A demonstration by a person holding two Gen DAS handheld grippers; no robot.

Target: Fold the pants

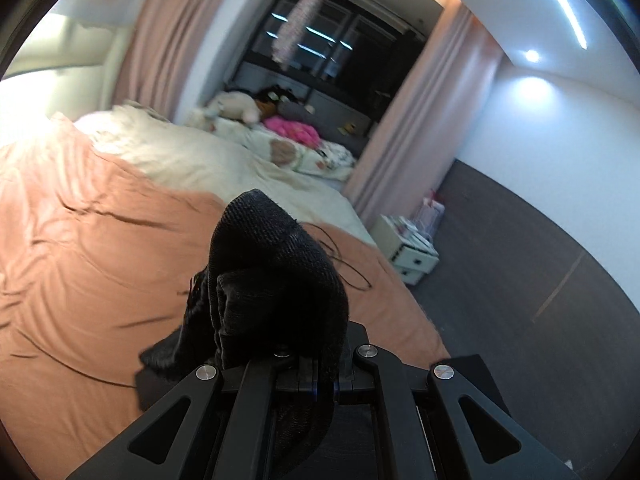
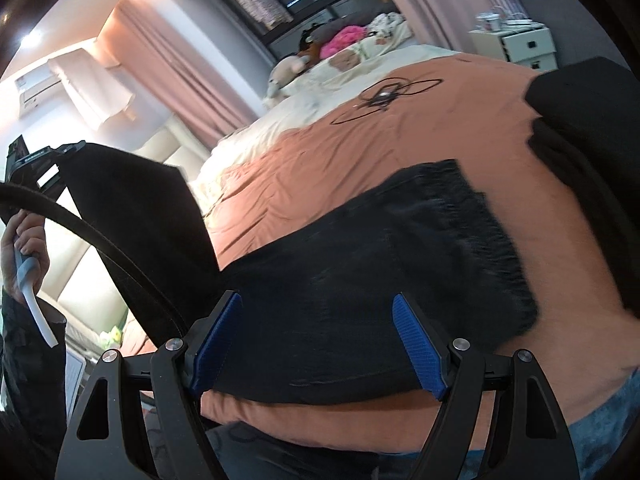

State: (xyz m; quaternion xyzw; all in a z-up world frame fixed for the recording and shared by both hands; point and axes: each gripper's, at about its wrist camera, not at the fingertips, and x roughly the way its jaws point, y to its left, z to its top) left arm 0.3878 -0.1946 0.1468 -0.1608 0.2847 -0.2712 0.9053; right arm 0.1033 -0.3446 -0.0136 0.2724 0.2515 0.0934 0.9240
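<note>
Slippage is the worry: black knit pants point(image 1: 276, 280) are clamped in the left gripper point(image 1: 316, 376), bunched and lifted over the orange bedsheet point(image 1: 80, 260), so a snagged leg could be tugged loose. The right gripper point(image 2: 316, 344) is spread wide and empty above the flat leg. No containers are seen holding anything.

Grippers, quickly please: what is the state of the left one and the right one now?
Left gripper: shut on the black pants, lifted above the bed.
Right gripper: open, holding nothing, above the pants on the bed.
</note>
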